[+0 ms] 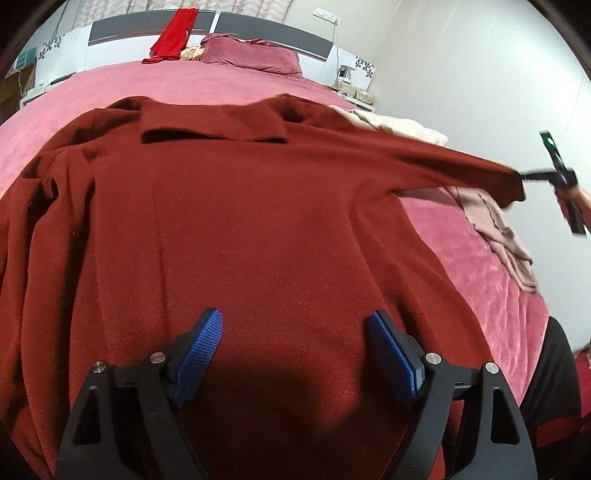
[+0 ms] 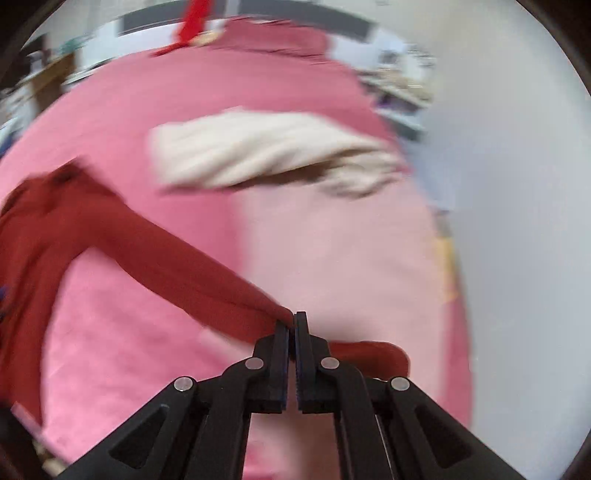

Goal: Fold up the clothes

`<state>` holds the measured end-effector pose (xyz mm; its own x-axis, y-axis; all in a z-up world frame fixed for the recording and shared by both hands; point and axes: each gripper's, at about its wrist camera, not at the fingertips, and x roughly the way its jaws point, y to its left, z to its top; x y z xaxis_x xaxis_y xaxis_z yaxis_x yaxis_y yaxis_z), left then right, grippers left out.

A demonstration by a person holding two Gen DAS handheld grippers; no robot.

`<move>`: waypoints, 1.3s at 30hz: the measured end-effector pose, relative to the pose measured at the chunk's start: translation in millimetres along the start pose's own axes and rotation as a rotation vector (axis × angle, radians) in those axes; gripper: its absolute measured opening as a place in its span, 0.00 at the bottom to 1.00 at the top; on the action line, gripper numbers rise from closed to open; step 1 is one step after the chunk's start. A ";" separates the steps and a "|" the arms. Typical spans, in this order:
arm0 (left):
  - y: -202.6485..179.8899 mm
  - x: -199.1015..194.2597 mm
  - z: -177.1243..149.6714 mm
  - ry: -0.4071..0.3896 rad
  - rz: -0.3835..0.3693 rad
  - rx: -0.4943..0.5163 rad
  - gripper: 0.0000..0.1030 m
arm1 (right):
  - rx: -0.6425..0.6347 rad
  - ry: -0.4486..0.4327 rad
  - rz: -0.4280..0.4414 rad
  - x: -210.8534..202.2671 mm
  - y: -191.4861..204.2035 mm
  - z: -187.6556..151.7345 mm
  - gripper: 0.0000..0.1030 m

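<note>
A dark red sweater (image 1: pixel 240 221) lies spread on the pink bed (image 1: pixel 184 85), collar toward the headboard. My left gripper (image 1: pixel 295 325) is open and empty, hovering just over the sweater's lower body. My right gripper (image 2: pixel 293 317) is shut on the cuff of the sweater's right sleeve (image 2: pixel 177 258) and holds it stretched out, raised above the bed. In the left wrist view the right gripper (image 1: pixel 524 175) shows at the far right, at the end of the taut sleeve (image 1: pixel 443 162). The right wrist view is blurred by motion.
A cream garment (image 2: pixel 266 147) lies on the bed beyond the sleeve. A pale pink garment (image 1: pixel 498 229) lies near the bed's right edge. A bright red garment (image 1: pixel 173 35) hangs over the headboard beside a pink pillow (image 1: pixel 255 53). A white wall (image 1: pixel 480 74) is at right.
</note>
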<state>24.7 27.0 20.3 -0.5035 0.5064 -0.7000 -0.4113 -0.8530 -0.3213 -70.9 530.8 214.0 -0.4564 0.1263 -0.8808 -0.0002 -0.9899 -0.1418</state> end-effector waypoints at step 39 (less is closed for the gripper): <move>-10.6 -58.7 -54.6 0.078 -0.058 0.101 0.82 | -0.054 0.372 0.681 15.9 210.4 -174.2 0.03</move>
<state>100.2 -0.5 30.0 -0.4178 0.5401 -0.7306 -0.5146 -0.8034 -0.2996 76.8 335.7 91.5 -0.0119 -0.4856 -0.8741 0.2213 -0.8537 0.4713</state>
